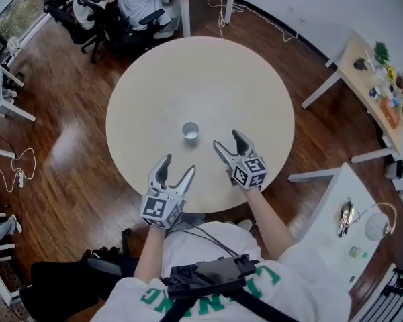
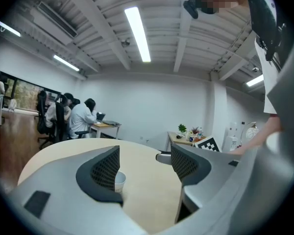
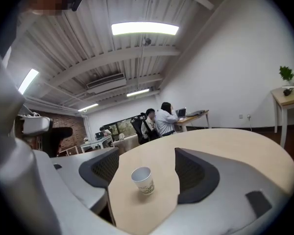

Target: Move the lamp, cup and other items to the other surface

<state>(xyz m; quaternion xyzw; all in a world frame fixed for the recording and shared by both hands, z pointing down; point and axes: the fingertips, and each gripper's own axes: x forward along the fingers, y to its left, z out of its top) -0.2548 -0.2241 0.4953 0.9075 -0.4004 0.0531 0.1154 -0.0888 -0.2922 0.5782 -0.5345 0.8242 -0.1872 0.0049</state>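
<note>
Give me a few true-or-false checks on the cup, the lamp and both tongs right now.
1. The cup stands upright on the round table. True.
2. The right tongs are shut on the cup. False: they are open and not touching it.
3. The lamp is on the round table. False: it is on the white side table.
4. The left tongs hold nothing. True.
</note>
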